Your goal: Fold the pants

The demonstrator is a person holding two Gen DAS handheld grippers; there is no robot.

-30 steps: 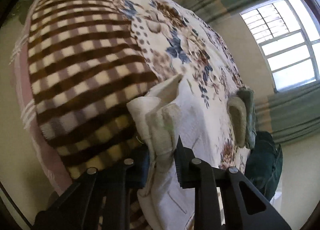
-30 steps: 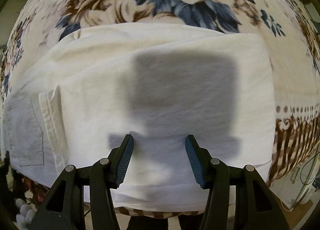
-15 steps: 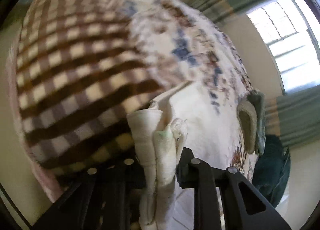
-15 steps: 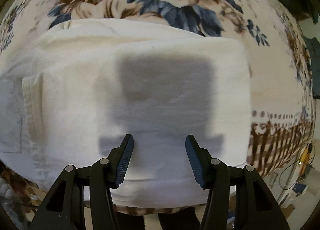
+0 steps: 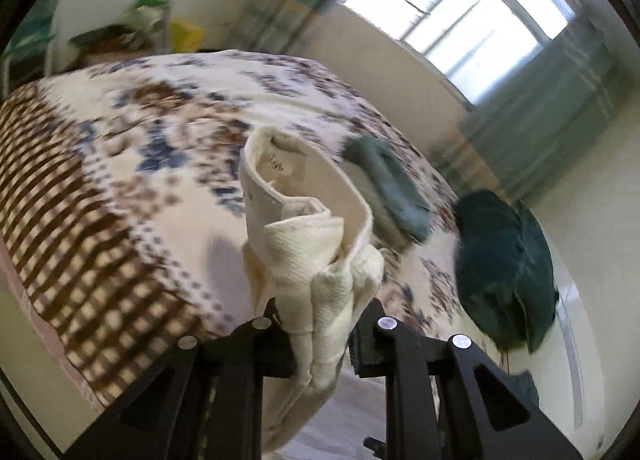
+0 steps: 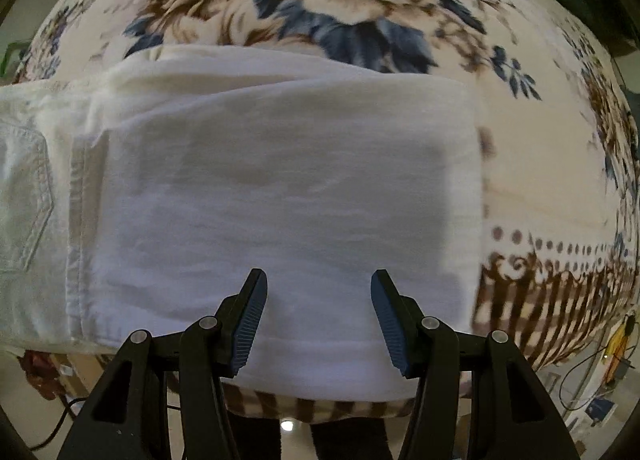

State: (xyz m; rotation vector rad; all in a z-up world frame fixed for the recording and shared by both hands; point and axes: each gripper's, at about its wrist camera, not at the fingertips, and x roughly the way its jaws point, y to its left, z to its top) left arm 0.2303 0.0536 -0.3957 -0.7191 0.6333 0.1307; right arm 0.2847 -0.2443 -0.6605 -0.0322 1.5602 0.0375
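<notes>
The white pants (image 6: 280,188) lie partly folded on the floral bedspread (image 6: 320,12), the legs doubled over and a back pocket (image 6: 28,196) at the left. My right gripper (image 6: 316,320) is open and empty, hovering above the near edge of the folded legs. In the left wrist view my left gripper (image 5: 324,336) is shut on the bunched waistband end of the pants (image 5: 312,236) and holds it lifted above the bed, the band curling upward.
A folded grey-green garment (image 5: 388,188) lies on the bed beyond the lifted waistband. A dark green heap (image 5: 504,264) sits at the bed's right edge. The bedspread's brown checked border (image 5: 60,200) runs at left. A window (image 5: 460,8) and curtains are behind.
My left gripper has lifted the waistband end off the bed and swung upward, so the room now shows. My right gripper has moved slightly over the folded legs and stays open.
</notes>
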